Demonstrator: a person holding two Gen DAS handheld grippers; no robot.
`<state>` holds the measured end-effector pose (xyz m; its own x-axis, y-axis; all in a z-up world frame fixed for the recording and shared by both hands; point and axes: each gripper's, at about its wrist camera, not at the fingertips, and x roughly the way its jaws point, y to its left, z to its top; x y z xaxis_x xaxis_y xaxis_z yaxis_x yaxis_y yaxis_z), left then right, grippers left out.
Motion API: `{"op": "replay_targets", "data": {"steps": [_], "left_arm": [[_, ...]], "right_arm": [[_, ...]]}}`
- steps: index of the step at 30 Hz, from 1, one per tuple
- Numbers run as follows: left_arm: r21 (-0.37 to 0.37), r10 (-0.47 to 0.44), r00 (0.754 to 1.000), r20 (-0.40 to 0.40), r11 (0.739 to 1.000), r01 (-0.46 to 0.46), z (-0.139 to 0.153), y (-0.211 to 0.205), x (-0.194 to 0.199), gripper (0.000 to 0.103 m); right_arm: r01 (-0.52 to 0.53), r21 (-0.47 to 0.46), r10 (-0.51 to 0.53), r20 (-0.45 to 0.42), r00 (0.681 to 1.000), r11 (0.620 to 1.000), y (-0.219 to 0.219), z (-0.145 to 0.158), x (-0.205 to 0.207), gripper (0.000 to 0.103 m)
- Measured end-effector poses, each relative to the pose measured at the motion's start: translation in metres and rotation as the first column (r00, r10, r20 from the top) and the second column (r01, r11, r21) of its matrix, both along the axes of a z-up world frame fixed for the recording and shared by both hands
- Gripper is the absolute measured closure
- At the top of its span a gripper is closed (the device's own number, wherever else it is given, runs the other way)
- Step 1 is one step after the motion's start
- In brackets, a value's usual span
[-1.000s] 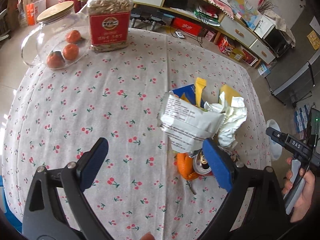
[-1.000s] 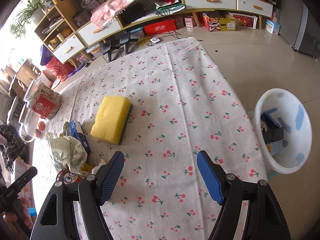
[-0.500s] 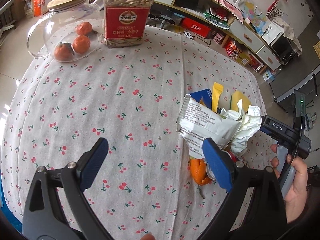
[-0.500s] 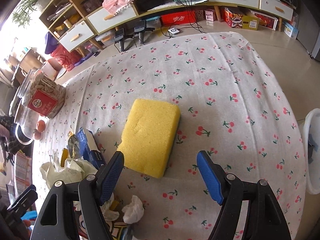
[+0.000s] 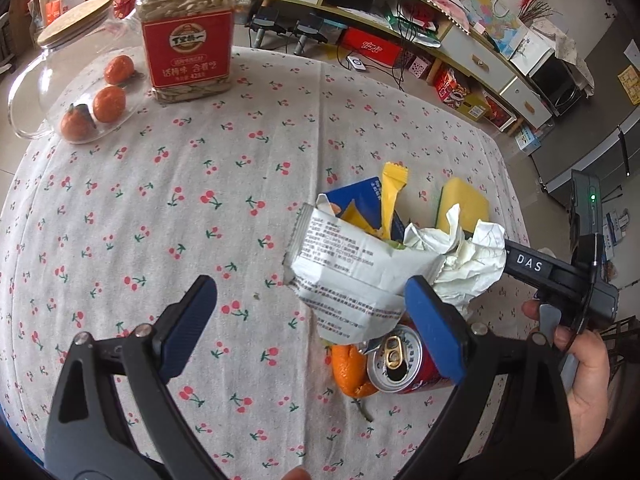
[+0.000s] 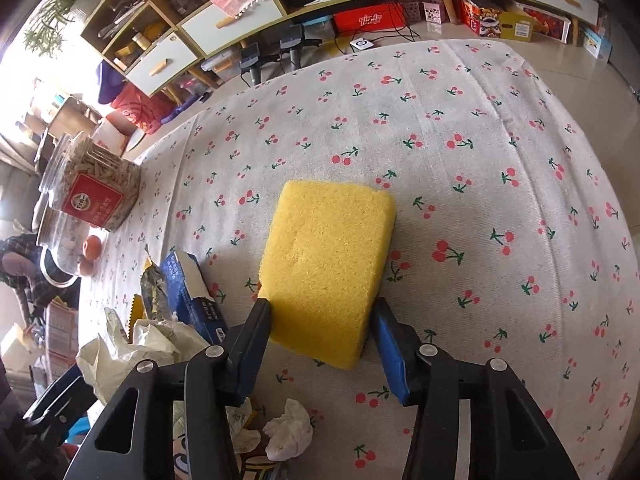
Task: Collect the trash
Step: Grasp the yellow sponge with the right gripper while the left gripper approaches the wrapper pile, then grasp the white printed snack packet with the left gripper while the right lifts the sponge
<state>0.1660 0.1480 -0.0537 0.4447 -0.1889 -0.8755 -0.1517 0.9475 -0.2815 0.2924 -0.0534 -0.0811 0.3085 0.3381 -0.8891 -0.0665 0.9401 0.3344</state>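
Note:
A trash heap lies on the cherry-print tablecloth [image 5: 160, 208]: a white snack wrapper [image 5: 348, 268], crumpled tissue [image 5: 464, 260], a blue carton [image 5: 360, 200], a yellow sachet [image 5: 390, 196], orange peel [image 5: 348, 368] and a red can [image 5: 400, 364]. My left gripper [image 5: 312, 320] is open just left of the heap, its right finger over the can. A yellow sponge [image 6: 328, 264] lies flat. My right gripper [image 6: 322, 344] has its jaws on both sides of the sponge's near end, narrowed to its width and touching it. The blue carton [image 6: 192, 292] and tissue [image 6: 288, 432] also show there.
A seed jar with a red label [image 5: 188, 36] and a glass jar of oranges [image 5: 72, 84] stand at the table's far left. Shelves, drawers and boxes [image 6: 360, 20] line the floor beyond the table. The right gripper's body [image 5: 560, 276] reaches in behind the heap.
My right gripper has swung left from the white basin, come down on the sponge and narrowed its jaws around it. My left gripper has moved a little closer to the heap.

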Motion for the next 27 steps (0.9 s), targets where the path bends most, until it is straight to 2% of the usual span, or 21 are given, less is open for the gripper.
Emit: {"op": "replay_targets", "data": {"steps": [9,14,17,22,27], "left_arm": [[-0.060,-0.052,0.999,0.001,0.997,0.052,-0.007,-0.016,0.012,0.008],[0.020,-0.098,0.995,-0.008,0.995,0.098,-0.012,-0.032,0.016,0.008],[0.035,-0.103,0.995,-0.005,0.994,0.103,-0.013,-0.034,0.016,0.009],[0.041,-0.105,0.994,-0.001,0.994,0.105,-0.014,-0.030,0.011,0.030],[0.000,-0.089,0.996,-0.009,0.996,0.089,-0.023,-0.028,0.006,0.038]], "right_arm": [[0.009,0.018,-0.009,0.033,0.999,1.000,-0.024,0.023,-0.018,0.054],[0.023,0.021,-0.024,0.043,0.999,1.000,-0.038,0.029,-0.028,0.054],[0.034,0.013,-0.035,0.043,0.998,0.999,-0.048,0.030,-0.035,0.054],[0.056,0.011,-0.057,0.043,0.997,0.998,-0.066,0.031,-0.046,0.054],[0.071,0.007,-0.071,0.045,0.996,0.997,-0.083,0.032,-0.056,0.054]]}}
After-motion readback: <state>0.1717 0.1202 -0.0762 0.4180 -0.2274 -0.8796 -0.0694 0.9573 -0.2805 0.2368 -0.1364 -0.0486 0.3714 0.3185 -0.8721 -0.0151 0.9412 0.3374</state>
